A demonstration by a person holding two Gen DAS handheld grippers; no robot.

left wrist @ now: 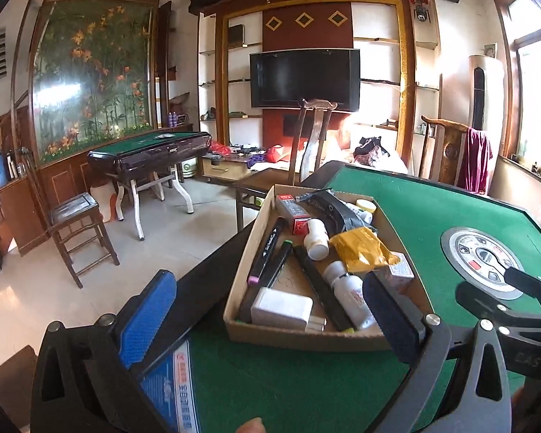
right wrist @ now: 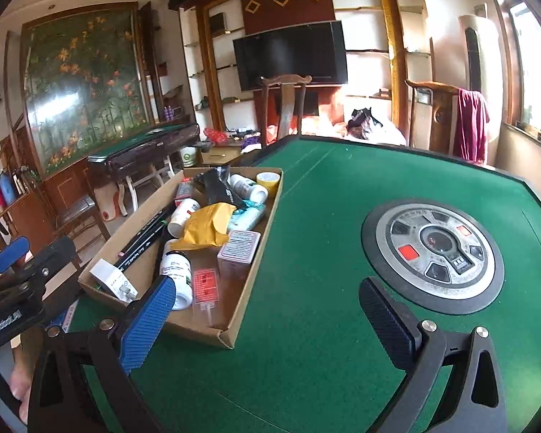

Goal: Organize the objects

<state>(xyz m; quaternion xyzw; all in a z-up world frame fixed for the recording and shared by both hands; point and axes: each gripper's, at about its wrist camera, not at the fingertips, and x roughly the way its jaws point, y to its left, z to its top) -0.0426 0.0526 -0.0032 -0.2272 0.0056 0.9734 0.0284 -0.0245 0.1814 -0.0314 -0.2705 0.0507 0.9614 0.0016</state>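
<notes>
Nearest the lens in each wrist view are the blue ribbed pads of a gripper: the left gripper [left wrist: 270, 310] hangs with its fingers spread wide and nothing between them, low over the near end of the shallow brown cardboard box [left wrist: 234, 310], and the right gripper [right wrist: 267, 321] is likewise spread apart and empty, over bare green felt tabletop [right wrist: 324, 342] just right of the box. The box sits on the left part of the tabletop, well apart from the round grey metal control dial [right wrist: 432, 252] set in the middle. Inside it lie a jumble of small things: a white plug adapter [left wrist: 283, 308] at the near end, two long black marker pens [left wrist: 270, 252] along the left wall, white plastic pill bottles [left wrist: 350, 296], a crumpled yellow padded envelope [left wrist: 360, 249] on top of the heap, and a small pink-and-white carton [right wrist: 238, 249]. All look light. The bottles are probably stiff but smooth and apt to roll, best pinched across the body; the pens want a grip at mid-length; the envelope is soft and would crumple, so a fold or edge suits it.
</notes>
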